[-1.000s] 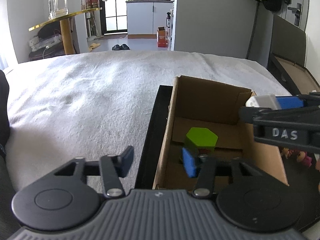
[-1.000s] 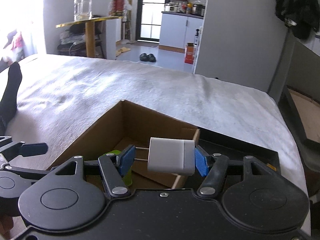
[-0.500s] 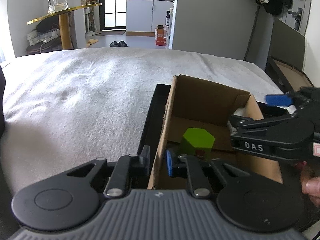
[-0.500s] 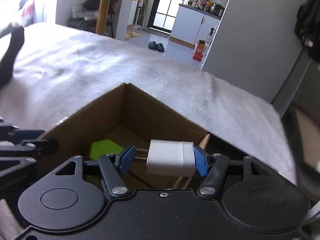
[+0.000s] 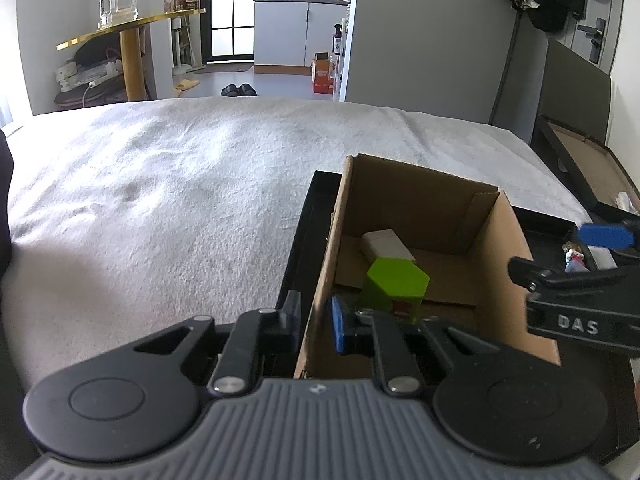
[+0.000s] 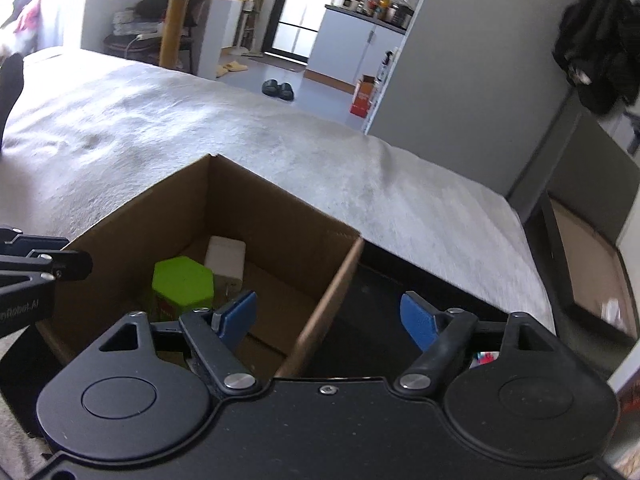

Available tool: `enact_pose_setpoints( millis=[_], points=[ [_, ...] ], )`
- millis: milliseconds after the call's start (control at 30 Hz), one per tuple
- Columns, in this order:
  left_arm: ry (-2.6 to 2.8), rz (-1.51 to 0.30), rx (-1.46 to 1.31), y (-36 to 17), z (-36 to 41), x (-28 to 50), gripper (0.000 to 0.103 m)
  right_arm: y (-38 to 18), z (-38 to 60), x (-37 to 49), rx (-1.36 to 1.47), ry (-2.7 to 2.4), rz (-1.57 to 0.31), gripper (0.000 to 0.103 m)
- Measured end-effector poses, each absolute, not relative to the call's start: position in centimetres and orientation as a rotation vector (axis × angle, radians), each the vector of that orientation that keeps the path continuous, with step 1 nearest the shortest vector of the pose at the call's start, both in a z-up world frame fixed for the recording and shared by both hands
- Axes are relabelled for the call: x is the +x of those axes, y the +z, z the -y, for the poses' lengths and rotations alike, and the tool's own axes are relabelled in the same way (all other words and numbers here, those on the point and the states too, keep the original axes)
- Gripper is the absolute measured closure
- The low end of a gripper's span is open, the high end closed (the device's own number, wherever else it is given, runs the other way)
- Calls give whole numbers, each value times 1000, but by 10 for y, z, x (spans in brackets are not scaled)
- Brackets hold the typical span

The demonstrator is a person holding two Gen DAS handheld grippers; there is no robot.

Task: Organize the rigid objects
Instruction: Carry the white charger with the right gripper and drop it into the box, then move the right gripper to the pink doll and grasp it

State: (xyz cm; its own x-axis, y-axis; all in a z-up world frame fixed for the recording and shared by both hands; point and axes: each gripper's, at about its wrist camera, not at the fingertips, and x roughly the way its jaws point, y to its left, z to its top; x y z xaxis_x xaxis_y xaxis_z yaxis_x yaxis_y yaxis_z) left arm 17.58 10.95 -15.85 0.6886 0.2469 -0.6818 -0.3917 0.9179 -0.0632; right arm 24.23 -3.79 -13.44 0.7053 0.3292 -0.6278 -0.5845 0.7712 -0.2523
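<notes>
White block in cardboard box, right gripper empty.
White block point(image 6: 225, 257) lies on floor of cardboard box point(image 5: 416, 208), touching green hexagonal container point(image 5: 394, 286); box sits in black tray point(image 5: 310, 216) on bed point(image 5: 180, 184). Right gripper point(image 6: 328, 316) jaws wide apart, holding nothing, straddling box's right wall. Left gripper point(image 5: 316, 318) jaws pinched on box's left wall.
</notes>
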Motion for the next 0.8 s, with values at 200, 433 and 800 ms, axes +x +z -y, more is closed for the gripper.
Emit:
enact_pose_setpoints(
  millis=[200,433,800],
  points=[
    [368,-734,-191,-158,-106,176,88,-134,58,239,-396,497,-631,22],
    [382,-740,-160,-156,-102,177,87,-135,79,237,-347,454,-665,21],
    [385,-760,-82,-157,-88,183,59,-138,109,239,-282,413,-693,21]
  ],
)
